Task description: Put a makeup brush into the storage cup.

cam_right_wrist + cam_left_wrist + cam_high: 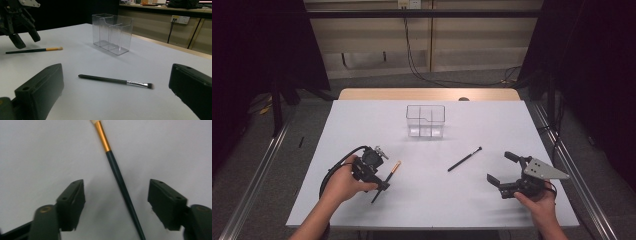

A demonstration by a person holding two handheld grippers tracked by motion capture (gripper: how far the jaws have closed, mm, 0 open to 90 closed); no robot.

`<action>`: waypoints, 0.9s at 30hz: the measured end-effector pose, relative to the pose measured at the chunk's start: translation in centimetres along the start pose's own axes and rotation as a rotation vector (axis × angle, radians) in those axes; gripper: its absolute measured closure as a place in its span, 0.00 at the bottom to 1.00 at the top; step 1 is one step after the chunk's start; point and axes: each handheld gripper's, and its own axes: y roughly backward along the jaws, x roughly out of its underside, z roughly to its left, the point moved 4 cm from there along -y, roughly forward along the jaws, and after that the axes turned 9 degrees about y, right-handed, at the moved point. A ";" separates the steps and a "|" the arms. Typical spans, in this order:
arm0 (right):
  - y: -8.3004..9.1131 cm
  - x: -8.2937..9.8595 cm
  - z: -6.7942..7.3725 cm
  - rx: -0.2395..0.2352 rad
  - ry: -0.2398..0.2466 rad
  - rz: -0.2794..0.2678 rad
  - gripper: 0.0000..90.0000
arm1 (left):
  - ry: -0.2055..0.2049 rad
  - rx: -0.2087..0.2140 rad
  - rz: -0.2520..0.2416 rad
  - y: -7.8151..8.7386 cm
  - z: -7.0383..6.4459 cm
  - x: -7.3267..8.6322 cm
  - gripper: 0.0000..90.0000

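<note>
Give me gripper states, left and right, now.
Left gripper: open, jaws either side of the gold-banded brush.
Right gripper: open, empty.

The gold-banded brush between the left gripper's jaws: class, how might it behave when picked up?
The gold-banded brush looks thin and round, so it may roll. Its straight handle suggests stiffness. It is probably light, lying flat between the open left gripper.

Even overhead light, dark surroundings, soft close-ups

In the high view the white desk [432, 150] is bright against black upper corners, with faint shadows. The left gripper view is dim and soft at the bottom; in the right gripper view the 2 near jaws blur.
</note>
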 end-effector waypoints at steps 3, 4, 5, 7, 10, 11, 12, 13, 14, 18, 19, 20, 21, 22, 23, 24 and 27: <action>0.0 0.0 -0.1 0.000 0.001 0.002 0.00 | 0.007 -0.019 0.002 -0.2 0.3 -0.2 0.46; -0.1 0.1 -0.1 -0.001 0.001 0.002 0.00 | 0.027 -0.018 0.007 -0.3 0.4 -0.5 0.46; -0.1 0.1 0.0 -0.001 0.000 0.004 0.00 | 0.040 -0.010 0.008 -0.3 0.4 -0.6 0.48; -0.1 0.1 0.0 -0.003 0.002 0.003 0.00 | 0.043 -0.015 0.004 -0.3 0.4 -0.9 0.52; -0.1 0.1 0.0 -0.004 0.002 0.003 0.00 | 0.043 -0.023 0.011 -0.5 0.3 -1.4 0.56; -0.1 0.1 0.0 -0.003 0.003 0.005 0.00 | 0.041 -0.024 0.015 -0.6 0.3 -1.5 0.58; -0.1 0.1 0.0 -0.002 0.004 0.006 0.00 | 0.041 -0.024 0.015 -0.6 0.3 -1.5 0.62; -0.1 0.1 0.0 -0.002 0.004 0.006 0.00 | 0.045 -0.032 0.021 -0.7 0.4 -1.5 0.62; -0.1 0.1 -0.1 -0.002 0.004 0.005 0.00 | 0.045 -0.034 0.031 -0.9 0.4 -1.6 0.65; -0.1 0.1 0.0 -0.002 0.005 0.005 0.00 | 0.054 -0.027 0.054 -1.4 0.3 -1.8 0.67; -0.1 0.1 0.0 -0.002 0.009 0.007 0.00 | 0.063 -0.030 0.063 -1.5 0.3 -1.9 0.69; -0.1 0.1 0.0 -0.002 0.009 0.007 0.00 | 0.055 -0.035 0.074 -1.5 0.3 -1.9 0.69; -0.1 0.1 0.0 -0.004 0.008 0.007 0.00 | 0.063 -0.043 0.080 -1.6 0.3 -2.0 0.73; -0.1 0.1 0.0 -0.004 0.008 0.007 0.00 | 0.062 -0.053 0.089 -1.7 0.3 -2.1 0.73; -0.1 0.1 -0.1 -0.002 0.008 0.009 0.00 | 0.067 -0.059 0.096 -1.8 0.2 -2.1 0.77; -0.1 0.1 -0.1 -0.001 0.009 0.010 0.00 | 0.055 -0.066 0.112 -1.9 0.1 -2.2 0.78; 0.0 0.2 -0.1 0.004 0.012 0.012 0.00 | 0.050 -0.087 0.127 -2.1 -0.1 -2.4 0.79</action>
